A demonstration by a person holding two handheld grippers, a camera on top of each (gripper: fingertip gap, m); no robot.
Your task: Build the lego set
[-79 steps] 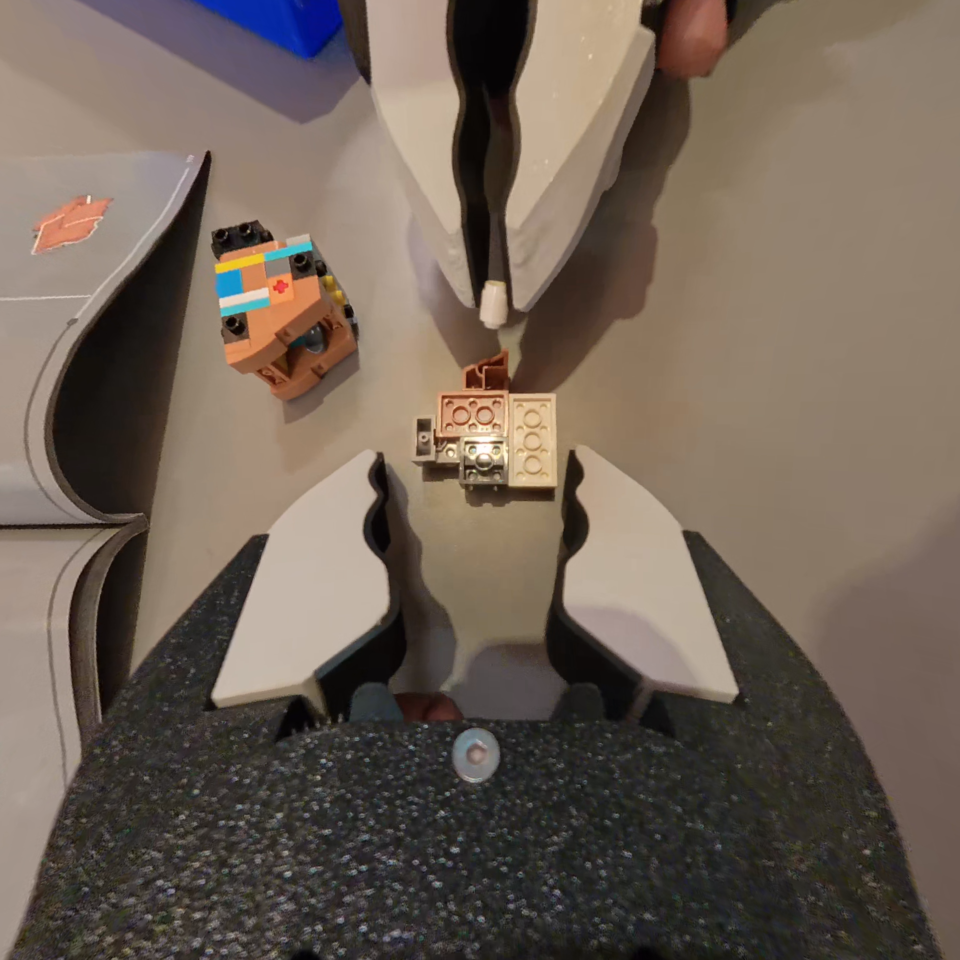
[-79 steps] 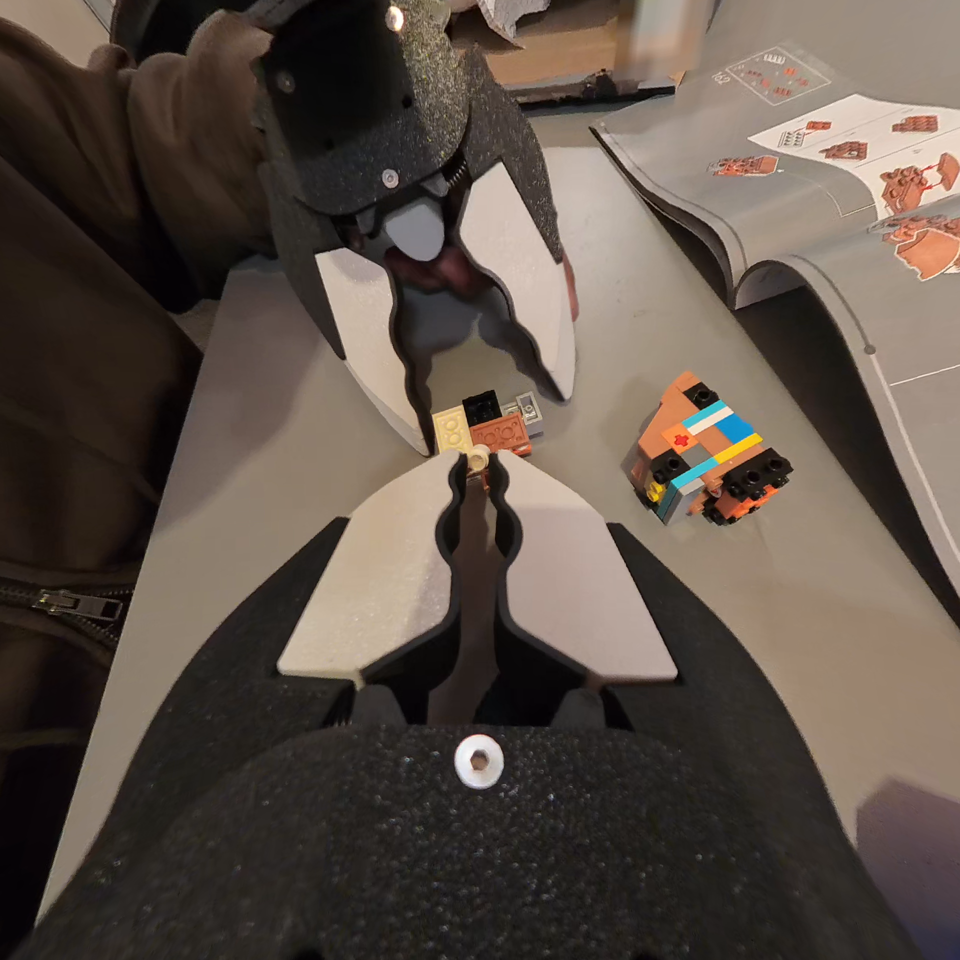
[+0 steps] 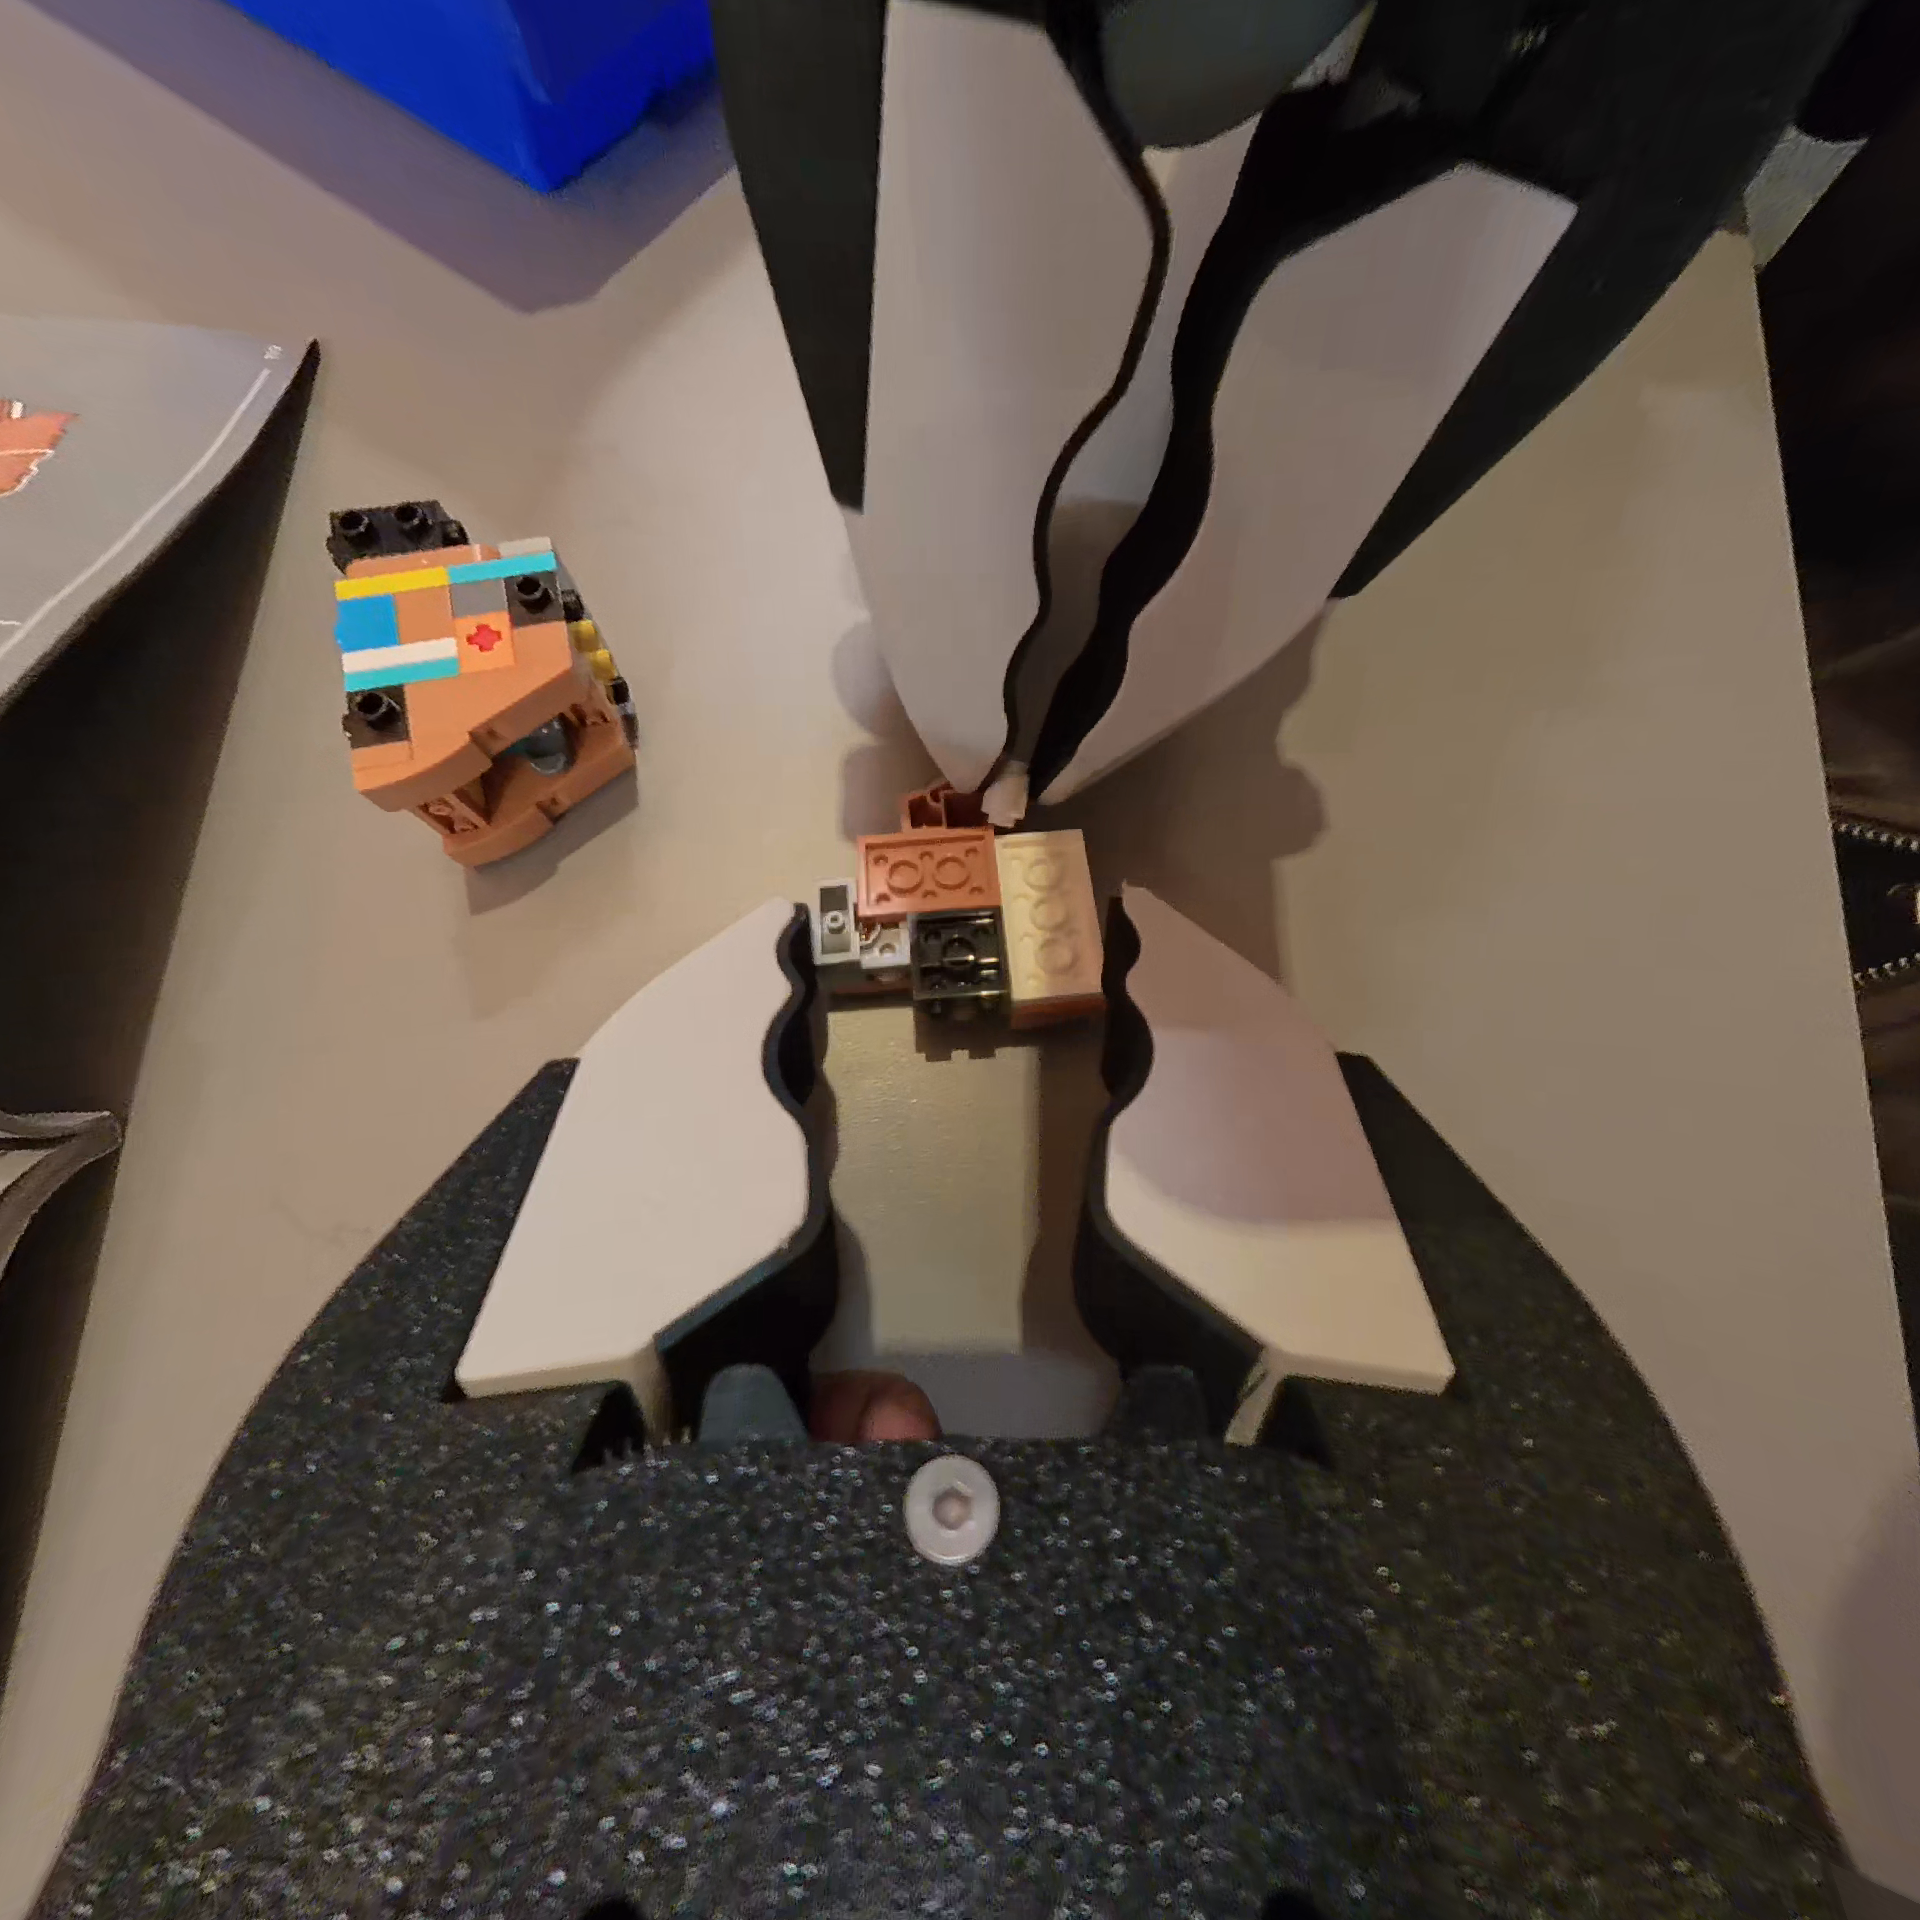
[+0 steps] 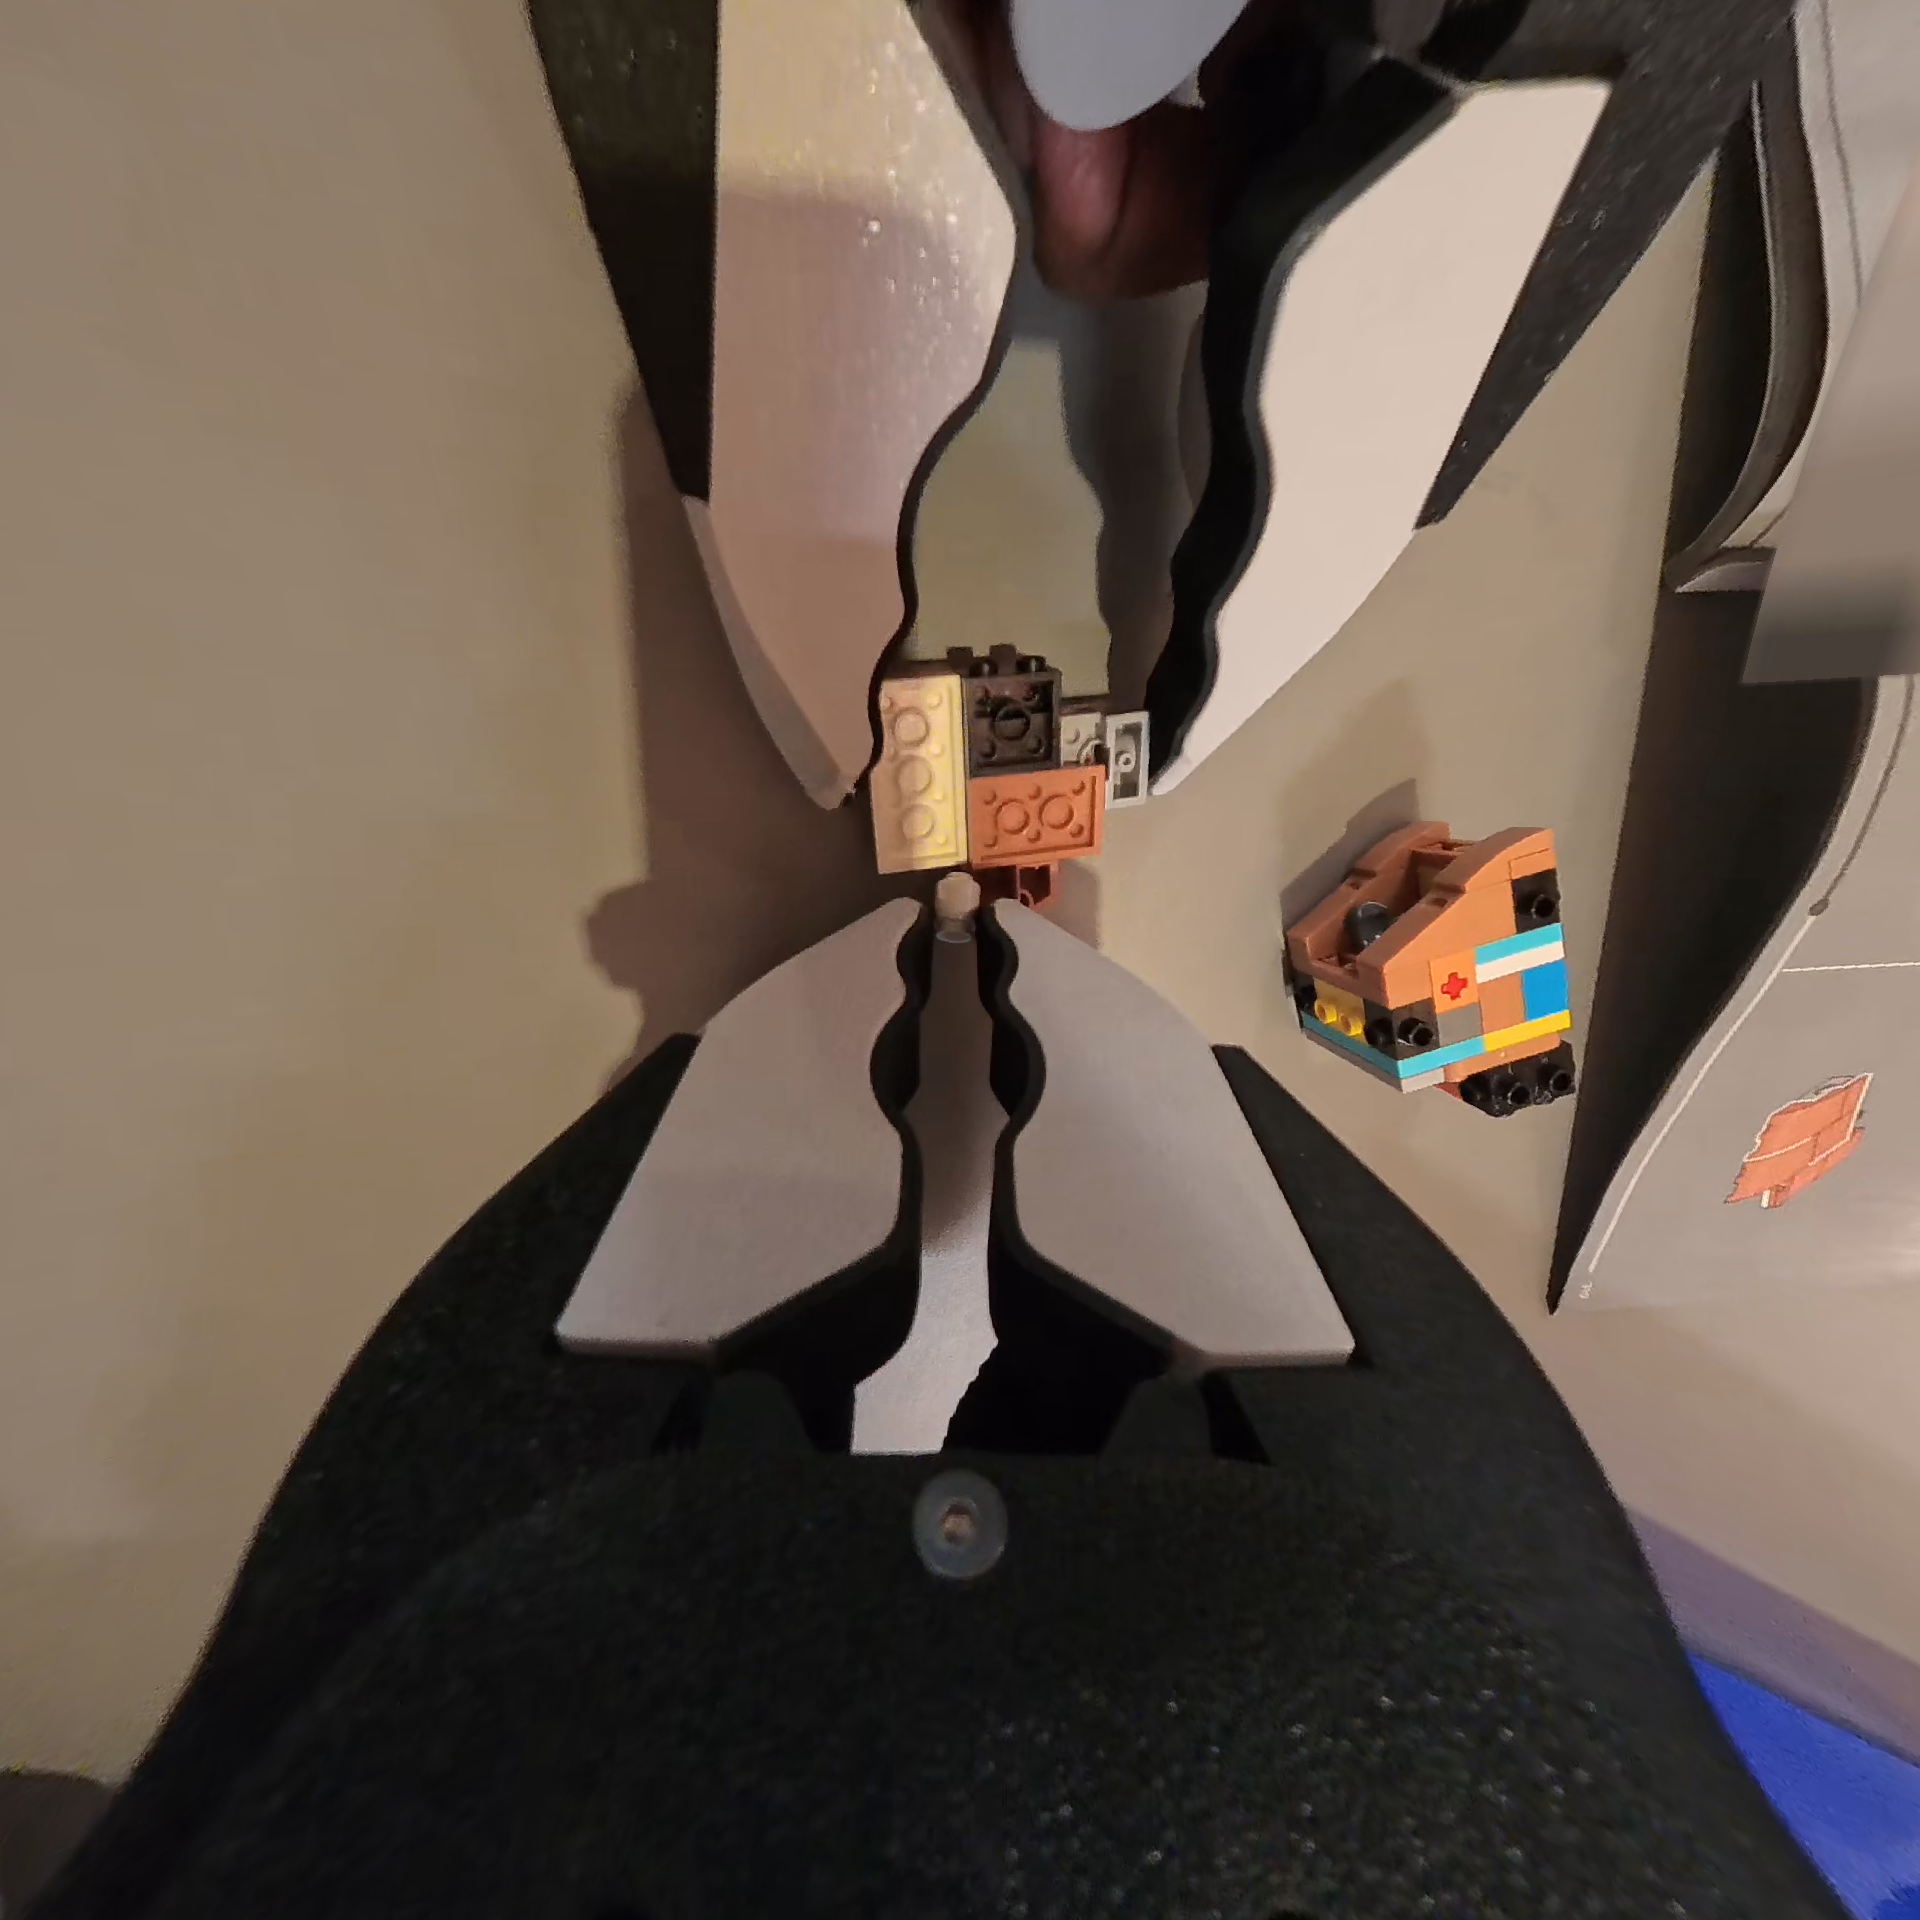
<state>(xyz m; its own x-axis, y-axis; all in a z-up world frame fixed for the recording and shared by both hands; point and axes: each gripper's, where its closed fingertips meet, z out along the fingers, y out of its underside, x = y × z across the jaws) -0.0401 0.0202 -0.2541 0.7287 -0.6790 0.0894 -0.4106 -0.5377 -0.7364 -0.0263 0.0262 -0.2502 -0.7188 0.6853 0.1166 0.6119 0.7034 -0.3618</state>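
- The small brick assembly sat between the two grippers over the beige counter; whether it rested on the surface could not be told. It showed a brown plate, a tan plate, a black brick and small grey pieces, undersides facing the cameras.
- The left gripper had its jaws clamped on the assembly: one finger touched the tan side and the other touched the grey piece.
- The right gripper came from the opposite side, its jaws nearly together and pinching a tiny white piece at the very tips.
- That white piece lay just beside the assembly's edge, next to a dark brown part under the brown plate; contact could not be told.
- A larger finished model, brown with blue, yellow, teal and white tiles and black studs, stood on the counter well apart from the grippers.
- A grey instruction booklet lay open beyond that model.
- A blue bin stood at the counter's far edge in the left wrist view.
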